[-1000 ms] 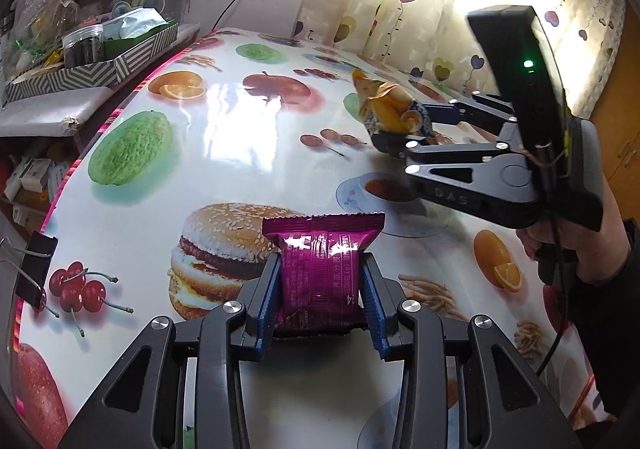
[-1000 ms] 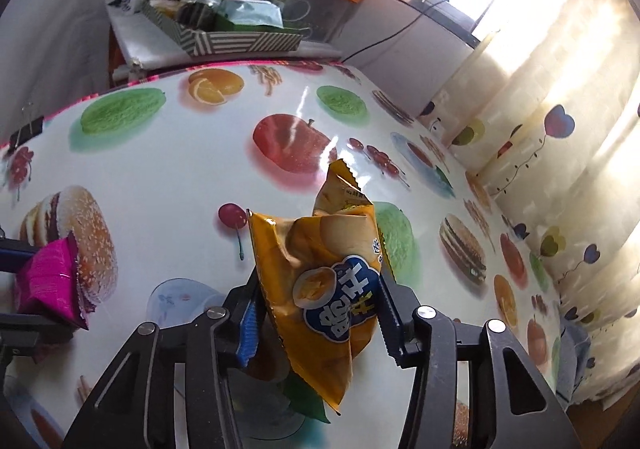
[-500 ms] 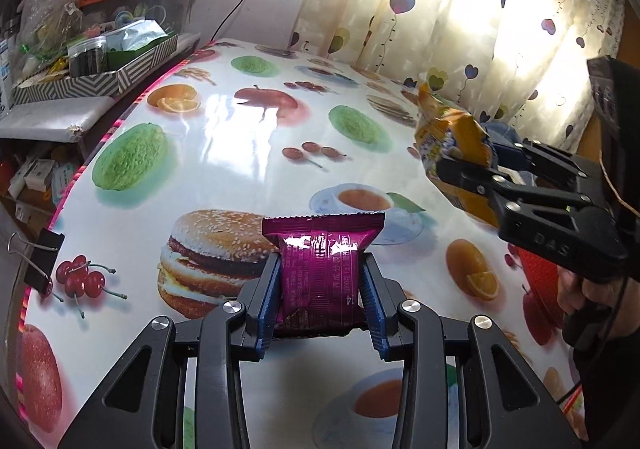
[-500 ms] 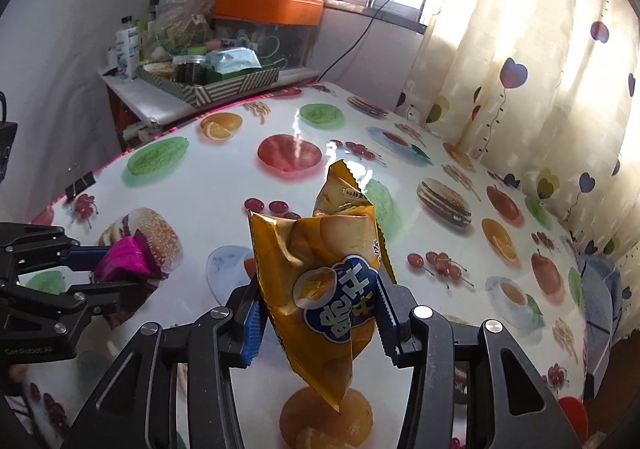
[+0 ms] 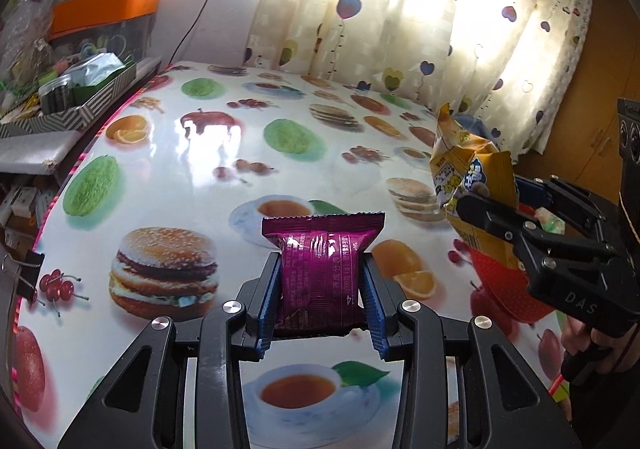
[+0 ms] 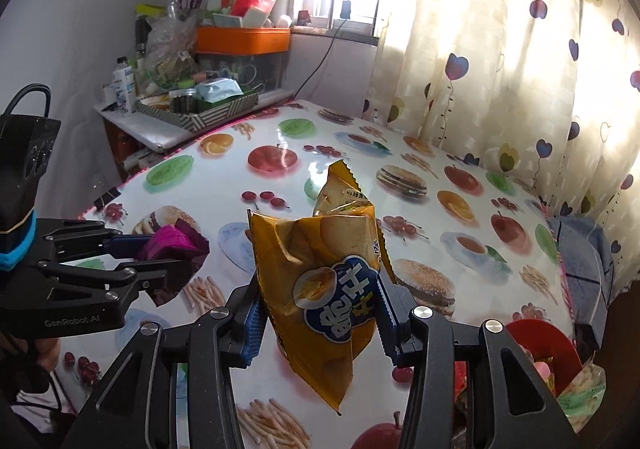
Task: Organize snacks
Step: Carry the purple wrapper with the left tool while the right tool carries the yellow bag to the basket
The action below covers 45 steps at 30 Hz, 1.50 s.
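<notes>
My left gripper (image 5: pixel 321 289) is shut on a magenta snack packet (image 5: pixel 320 261), held upright above the food-print tablecloth (image 5: pixel 172 169). The same packet (image 6: pixel 172 245) and left gripper (image 6: pixel 156 249) show at the left of the right wrist view. My right gripper (image 6: pixel 318 313) is shut on a yellow chip bag (image 6: pixel 320 289), which hangs crumpled between the blue pads. In the left wrist view that chip bag (image 5: pixel 468 177) and the right gripper (image 5: pixel 520 205) hover over a red basket (image 5: pixel 500 289) at the table's right edge.
The red basket (image 6: pixel 536 337) holds several wrapped snacks (image 6: pixel 580 385). A striped tray of jars (image 5: pixel 68 109) and an orange-lidded box (image 5: pixel 104 9) stand on a side shelf at the left. A heart-print curtain (image 5: pixel 400 29) hangs behind the table. A folded blue cloth (image 6: pixel 584 261) lies at the right edge.
Both grippers have risen and drawn back from the table with their snacks still held. The right gripper rolled upright and moved right, over the red basket.
</notes>
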Available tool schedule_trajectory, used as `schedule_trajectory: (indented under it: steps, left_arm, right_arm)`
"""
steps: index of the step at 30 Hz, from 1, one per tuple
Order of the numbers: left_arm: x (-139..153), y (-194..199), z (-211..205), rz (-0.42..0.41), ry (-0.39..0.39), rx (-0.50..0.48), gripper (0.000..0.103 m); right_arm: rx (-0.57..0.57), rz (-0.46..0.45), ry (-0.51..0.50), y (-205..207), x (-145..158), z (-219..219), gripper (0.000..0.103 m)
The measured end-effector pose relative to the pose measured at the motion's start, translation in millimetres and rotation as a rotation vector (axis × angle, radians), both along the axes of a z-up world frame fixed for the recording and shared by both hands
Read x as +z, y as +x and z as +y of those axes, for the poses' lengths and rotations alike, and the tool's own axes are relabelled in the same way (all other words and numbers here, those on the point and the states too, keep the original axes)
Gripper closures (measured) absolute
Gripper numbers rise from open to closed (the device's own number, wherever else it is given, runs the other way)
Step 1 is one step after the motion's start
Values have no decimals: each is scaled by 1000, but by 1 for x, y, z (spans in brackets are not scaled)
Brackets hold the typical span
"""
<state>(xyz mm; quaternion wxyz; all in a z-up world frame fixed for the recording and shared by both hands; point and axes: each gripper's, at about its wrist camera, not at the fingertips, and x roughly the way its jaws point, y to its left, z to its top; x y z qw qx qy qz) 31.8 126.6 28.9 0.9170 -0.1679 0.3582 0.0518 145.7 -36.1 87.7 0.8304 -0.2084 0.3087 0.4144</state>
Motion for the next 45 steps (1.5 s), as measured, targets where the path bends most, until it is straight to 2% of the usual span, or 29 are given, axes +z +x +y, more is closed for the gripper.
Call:
schedule_trajectory:
  steps: [19,45]
  left_arm:
    - [18,33,-61,-17,13,-139,64]
    - [28,70,-136,-31,28,-313,64]
  right_arm:
    - [-115,4,58,3,14,-64,58]
    - [-329,-3,53,19,15,-161,58]
